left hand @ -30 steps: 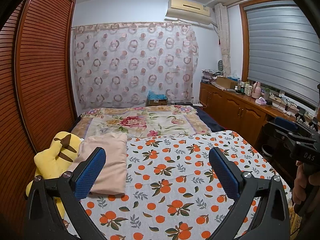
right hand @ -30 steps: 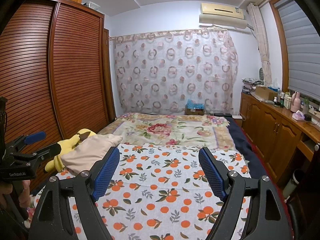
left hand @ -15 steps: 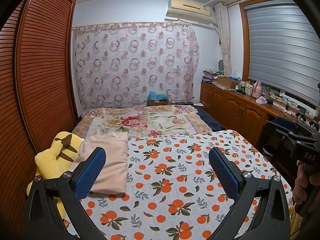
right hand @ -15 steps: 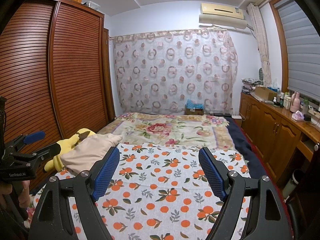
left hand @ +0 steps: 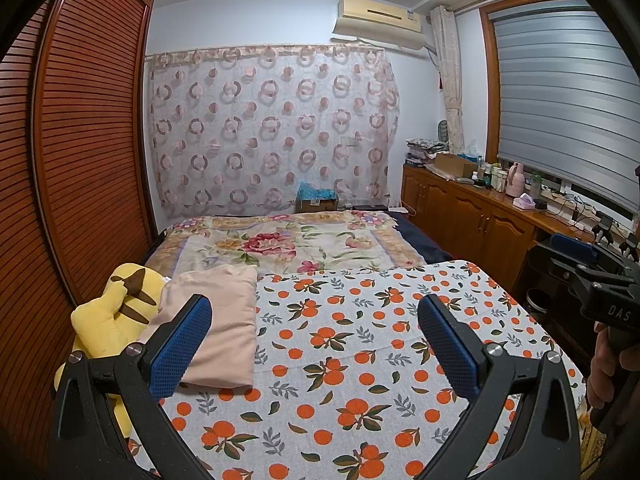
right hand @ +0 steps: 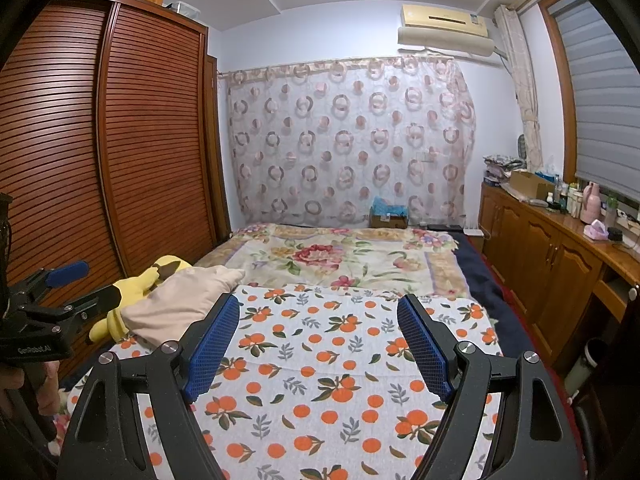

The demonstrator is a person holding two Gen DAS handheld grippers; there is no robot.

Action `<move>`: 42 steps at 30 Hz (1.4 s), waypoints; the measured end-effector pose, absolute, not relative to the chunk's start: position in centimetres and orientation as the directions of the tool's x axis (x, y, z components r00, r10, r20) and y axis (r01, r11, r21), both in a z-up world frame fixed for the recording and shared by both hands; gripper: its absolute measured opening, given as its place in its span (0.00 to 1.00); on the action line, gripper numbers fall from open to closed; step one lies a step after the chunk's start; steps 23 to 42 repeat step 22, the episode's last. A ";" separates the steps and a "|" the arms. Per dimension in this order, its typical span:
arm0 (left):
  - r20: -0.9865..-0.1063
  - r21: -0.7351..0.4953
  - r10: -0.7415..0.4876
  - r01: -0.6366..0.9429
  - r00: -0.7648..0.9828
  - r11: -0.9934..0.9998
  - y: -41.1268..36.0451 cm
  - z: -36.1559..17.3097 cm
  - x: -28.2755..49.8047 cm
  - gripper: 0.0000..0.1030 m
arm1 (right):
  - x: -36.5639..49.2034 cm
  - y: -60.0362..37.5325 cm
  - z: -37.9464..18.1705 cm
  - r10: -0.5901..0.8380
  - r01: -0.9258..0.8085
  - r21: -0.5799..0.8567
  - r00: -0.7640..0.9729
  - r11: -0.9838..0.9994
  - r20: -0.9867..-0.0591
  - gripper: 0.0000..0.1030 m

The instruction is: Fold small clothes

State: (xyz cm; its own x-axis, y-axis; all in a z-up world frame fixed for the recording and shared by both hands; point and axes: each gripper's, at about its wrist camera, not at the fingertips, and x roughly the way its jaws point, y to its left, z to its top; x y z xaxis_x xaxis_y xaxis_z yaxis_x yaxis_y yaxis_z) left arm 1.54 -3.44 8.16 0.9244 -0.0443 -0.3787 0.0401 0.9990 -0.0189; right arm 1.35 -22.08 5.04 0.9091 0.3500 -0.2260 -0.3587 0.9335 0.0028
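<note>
Both tongs, left tongs [left hand: 314, 344] and right tongs [right hand: 318, 344], hang released over the orange-print cloth [left hand: 360, 360]; folded beige garment [left hand: 216, 328] lies at its left edge.

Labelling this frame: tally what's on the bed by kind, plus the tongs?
Folded beige garment: 1
Yellow plush toy: 1
Orange-print cloth: 1
Floral blanket: 1
Tongs: 2, left tongs and right tongs, both open and empty
Total: 6
</note>
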 end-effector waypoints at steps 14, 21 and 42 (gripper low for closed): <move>-0.381 -0.017 -0.042 0.039 0.924 0.999 -3.3 8.1 1.5 1.00 | 1.5 -22.9 5.2 0.359 -0.368 0.000 0.907 0.930 -0.219 0.80; -0.381 -0.017 -0.042 0.038 0.924 0.999 -3.3 8.1 1.5 1.00 | 1.5 -23.1 5.0 0.362 -0.371 -0.001 0.906 0.929 -0.219 0.80; -0.381 -0.017 -0.042 0.038 0.924 0.999 -3.3 8.1 1.6 1.00 | 1.5 -23.1 5.0 0.362 -0.371 -0.001 0.906 0.929 -0.219 0.80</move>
